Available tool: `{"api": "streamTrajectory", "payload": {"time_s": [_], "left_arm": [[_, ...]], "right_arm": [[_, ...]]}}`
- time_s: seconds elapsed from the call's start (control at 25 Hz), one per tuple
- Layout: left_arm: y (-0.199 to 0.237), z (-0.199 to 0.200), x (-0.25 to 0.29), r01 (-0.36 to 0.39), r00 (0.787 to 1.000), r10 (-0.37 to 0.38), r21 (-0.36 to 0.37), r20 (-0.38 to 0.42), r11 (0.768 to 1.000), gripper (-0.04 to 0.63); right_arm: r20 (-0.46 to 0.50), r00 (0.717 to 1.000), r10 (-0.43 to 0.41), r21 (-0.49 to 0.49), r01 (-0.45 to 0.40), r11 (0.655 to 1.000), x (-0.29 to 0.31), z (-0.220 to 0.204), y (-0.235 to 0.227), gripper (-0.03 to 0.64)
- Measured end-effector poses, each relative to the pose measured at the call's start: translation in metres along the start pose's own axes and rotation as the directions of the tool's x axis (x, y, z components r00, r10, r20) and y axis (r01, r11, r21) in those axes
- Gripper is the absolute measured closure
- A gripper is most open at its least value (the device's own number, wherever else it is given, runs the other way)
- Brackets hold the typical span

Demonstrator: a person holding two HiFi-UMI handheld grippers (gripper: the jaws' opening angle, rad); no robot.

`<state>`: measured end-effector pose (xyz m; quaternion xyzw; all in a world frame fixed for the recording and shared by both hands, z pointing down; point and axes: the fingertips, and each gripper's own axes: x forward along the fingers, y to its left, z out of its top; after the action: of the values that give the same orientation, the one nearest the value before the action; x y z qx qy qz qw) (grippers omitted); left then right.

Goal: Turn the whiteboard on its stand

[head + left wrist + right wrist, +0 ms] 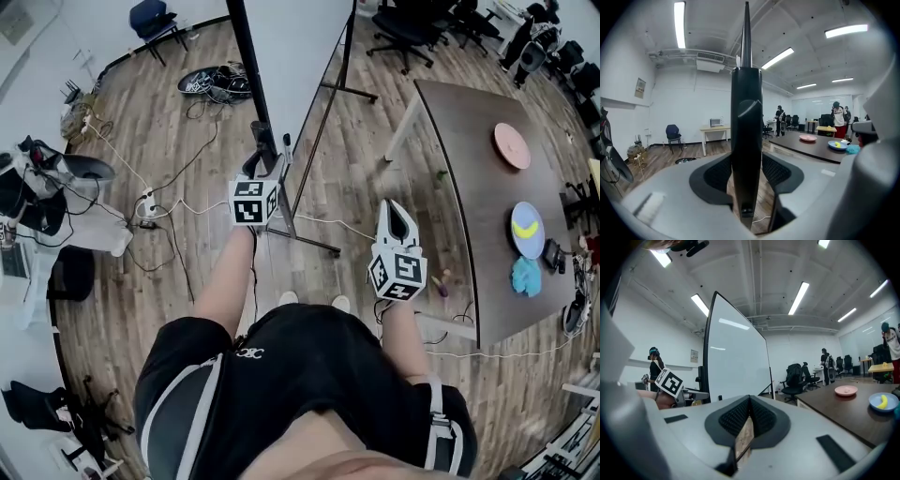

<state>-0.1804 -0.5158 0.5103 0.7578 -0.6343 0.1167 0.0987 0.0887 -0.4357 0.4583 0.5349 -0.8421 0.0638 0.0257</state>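
Left gripper [746,168] jaws parted, whiteboard [746,112] edge upright between them

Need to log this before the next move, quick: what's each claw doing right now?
Left claw: open, whiteboard's black frame edge between its jaws, not clamped.
Right claw: shut, holding nothing.

Bright, even light from ceiling strip lights [679,23] glares on the whiteboard [740,362]; fisheye edges bend and darken.

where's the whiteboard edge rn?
Left gripper view: the whiteboard's black edge stands upright between the left gripper's open jaws. Head view: top centre, left of the dark table.
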Motion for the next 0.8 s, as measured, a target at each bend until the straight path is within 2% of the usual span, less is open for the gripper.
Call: {"api": "streamTrajectory", "payload": {"time_s": [0.32,0.6,0.8], "left_arm": [[-0.002,0.000,0.001,-0.003,1.000,0.003,-0.004,0.015,1.000,0.399],[-0.013,-0.005,-0.015,0.002,1.000,-0.002,-0.017,-0.008,1.000,0.400],[-0.027,-0.011,-0.035,0.012,1.000,-0.012,-0.016,-0.001,1.000,0.400]], "right_arm": [[0.000,0.998,0.061,0.017,-0.061,0.998,0.007,-0.003,0.002,0.611],[-0.001,0.993,0.119,0.037,-0.119,0.992,0.013,-0.006,0.002,0.610],[-0.006,0.980,0.197,0.039,-0.197,0.980,0.020,-0.008,0.007,0.611]]}}
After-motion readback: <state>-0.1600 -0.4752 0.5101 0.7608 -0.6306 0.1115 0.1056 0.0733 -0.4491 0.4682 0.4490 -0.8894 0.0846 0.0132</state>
